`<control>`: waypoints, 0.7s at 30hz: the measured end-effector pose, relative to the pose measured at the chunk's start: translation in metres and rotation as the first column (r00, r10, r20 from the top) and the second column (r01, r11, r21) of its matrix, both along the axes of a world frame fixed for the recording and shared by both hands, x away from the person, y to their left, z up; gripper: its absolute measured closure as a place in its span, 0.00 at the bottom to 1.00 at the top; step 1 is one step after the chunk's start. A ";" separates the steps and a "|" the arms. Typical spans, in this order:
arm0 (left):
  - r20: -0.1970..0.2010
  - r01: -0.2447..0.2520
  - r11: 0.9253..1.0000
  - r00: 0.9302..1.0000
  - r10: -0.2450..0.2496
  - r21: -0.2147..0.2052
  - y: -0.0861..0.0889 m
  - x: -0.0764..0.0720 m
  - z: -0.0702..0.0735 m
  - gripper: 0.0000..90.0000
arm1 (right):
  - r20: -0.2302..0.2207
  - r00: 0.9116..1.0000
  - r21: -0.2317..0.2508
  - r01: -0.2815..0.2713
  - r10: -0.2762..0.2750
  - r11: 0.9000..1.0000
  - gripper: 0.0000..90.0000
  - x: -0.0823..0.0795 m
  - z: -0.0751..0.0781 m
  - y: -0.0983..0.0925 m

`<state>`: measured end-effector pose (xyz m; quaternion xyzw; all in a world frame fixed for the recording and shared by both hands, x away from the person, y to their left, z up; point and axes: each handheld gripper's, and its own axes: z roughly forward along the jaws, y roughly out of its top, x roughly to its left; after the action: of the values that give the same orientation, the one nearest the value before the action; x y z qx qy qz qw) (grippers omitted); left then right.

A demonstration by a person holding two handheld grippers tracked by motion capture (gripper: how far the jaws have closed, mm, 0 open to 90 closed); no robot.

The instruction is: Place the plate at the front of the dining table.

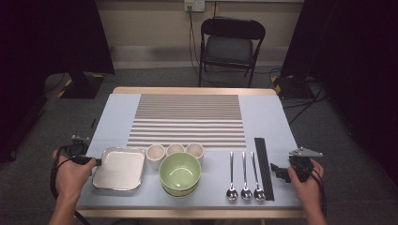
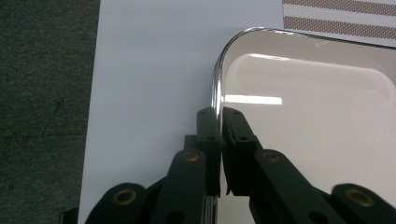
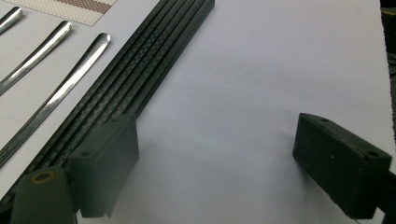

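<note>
Left gripper [image 2: 219,116] pinches the left rim of the metal tray [image 2: 303,121], which sits at the table's front-left beside the green bowl [image 1: 180,172]. Risk: thin edge grip, so tray may tilt or slip when lifted. Right gripper [image 1: 278,170] rests low w/ jaws spread beside the black strip [image 3: 135,70], holding nothing.

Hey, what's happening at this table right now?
A person holds a gripper in each hand at a set table. The left gripper is shut on the rim of the metal tray, at the tray's left edge. The right gripper hangs open over the blue mat, beside the black chopsticks, holding nothing. The green bowls, three cups and three spoons lie untouched.
</note>
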<state>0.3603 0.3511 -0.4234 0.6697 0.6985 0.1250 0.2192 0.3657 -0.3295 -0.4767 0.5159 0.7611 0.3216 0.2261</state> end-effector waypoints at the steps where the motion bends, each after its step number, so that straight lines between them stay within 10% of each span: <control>1: 0.000 0.000 1.000 1.000 0.000 0.000 0.000 0.000 0.000 0.96 | 0.000 1.000 0.000 0.000 0.000 1.000 0.15 0.000 0.000 0.000; 21: -0.014 -0.034 0.999 0.999 0.034 -0.023 0.001 -0.001 0.007 0.97 | 0.000 1.000 0.001 0.000 0.000 1.000 0.15 0.000 0.000 0.000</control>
<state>0.3588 0.3518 -0.4160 0.6560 0.7125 0.1163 0.2200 0.3658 -0.3295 -0.4767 0.5160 0.7611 0.3217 0.2258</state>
